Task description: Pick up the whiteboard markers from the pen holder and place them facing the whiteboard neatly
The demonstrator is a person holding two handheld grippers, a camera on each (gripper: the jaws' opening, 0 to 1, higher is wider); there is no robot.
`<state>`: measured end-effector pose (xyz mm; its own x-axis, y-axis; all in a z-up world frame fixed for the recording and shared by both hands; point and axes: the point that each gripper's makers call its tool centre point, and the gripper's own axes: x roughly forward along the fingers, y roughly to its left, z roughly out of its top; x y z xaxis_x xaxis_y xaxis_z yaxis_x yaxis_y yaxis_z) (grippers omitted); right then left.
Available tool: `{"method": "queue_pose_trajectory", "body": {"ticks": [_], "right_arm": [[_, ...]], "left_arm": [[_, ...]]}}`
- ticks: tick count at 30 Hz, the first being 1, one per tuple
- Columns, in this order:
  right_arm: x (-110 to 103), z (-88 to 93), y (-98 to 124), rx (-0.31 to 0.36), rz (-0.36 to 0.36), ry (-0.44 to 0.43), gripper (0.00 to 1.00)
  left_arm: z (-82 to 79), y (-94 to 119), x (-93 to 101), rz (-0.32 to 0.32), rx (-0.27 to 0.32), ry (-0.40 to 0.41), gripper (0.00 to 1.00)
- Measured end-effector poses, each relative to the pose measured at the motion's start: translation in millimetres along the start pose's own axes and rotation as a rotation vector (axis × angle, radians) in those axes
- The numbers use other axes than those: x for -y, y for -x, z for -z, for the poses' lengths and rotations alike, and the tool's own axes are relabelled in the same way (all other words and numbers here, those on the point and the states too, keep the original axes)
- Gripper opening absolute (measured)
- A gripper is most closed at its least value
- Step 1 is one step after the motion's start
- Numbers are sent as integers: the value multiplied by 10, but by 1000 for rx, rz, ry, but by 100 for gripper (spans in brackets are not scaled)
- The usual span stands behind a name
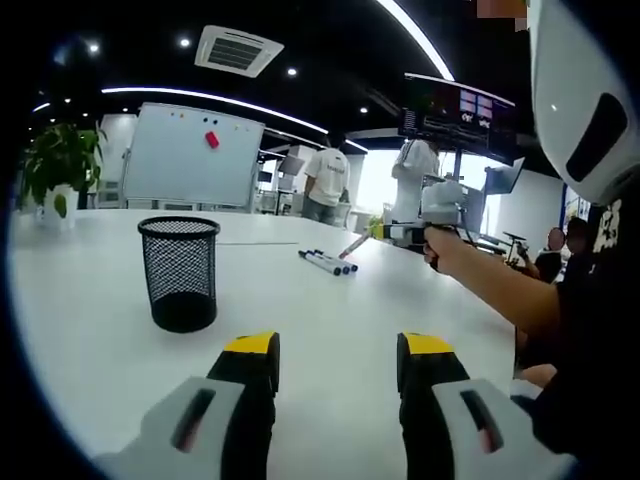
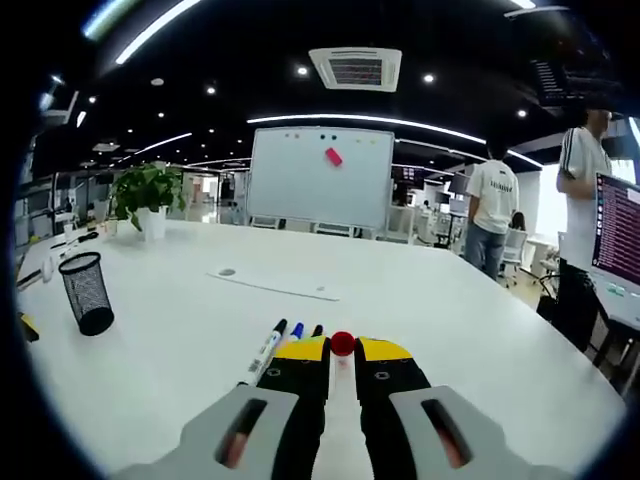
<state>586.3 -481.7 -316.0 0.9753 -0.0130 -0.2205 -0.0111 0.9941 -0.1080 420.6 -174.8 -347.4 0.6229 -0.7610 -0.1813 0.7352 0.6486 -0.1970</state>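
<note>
One large white table (image 1: 100,330) carries every task item, and the whiteboard (image 1: 190,155) stands upright beyond its far edge. In the left gripper view, the black mesh pen holder (image 1: 180,272) stands upright on the table, ahead and left of the left gripper (image 1: 338,360). That gripper hovers low above the bare surface, jaws spread wide with nothing between them. In the same view, the person's forearm reaches in from the right, roughly level, and the hand (image 1: 445,245) grips the right gripper (image 1: 375,232) just above the table, pointing left. Three markers (image 1: 328,262) lie side by side on the table near its tip. In the right gripper view, the right gripper (image 2: 342,352) points toward the whiteboard (image 2: 320,177). Its jaws are nearly together, clamping a red-capped marker (image 2: 342,344) whose cap protrudes between the yellow tips. The three laid-down markers (image 2: 283,340) lie just left of those tips, caps toward the board. The pen holder (image 2: 87,291) stands well apart at the left.
</note>
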Motion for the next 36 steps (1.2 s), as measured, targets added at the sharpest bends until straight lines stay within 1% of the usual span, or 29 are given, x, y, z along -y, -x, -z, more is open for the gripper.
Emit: {"method": "queue_pose_trajectory", "body": {"ticks": [3, 14, 36], "right_arm": [[16, 28, -16, -10, 0, -5, 13], [-30, 134, -77, -40, -10, -3, 13], [-53, 270, -147, -88, -6, 8, 13]], "left_arm": [[-1, -3, -6, -1, -1, 1, 48], [12, -6, -30, -7, -3, 7, 48], [28, 5, -58, -12, -1, 19, 48]]}}
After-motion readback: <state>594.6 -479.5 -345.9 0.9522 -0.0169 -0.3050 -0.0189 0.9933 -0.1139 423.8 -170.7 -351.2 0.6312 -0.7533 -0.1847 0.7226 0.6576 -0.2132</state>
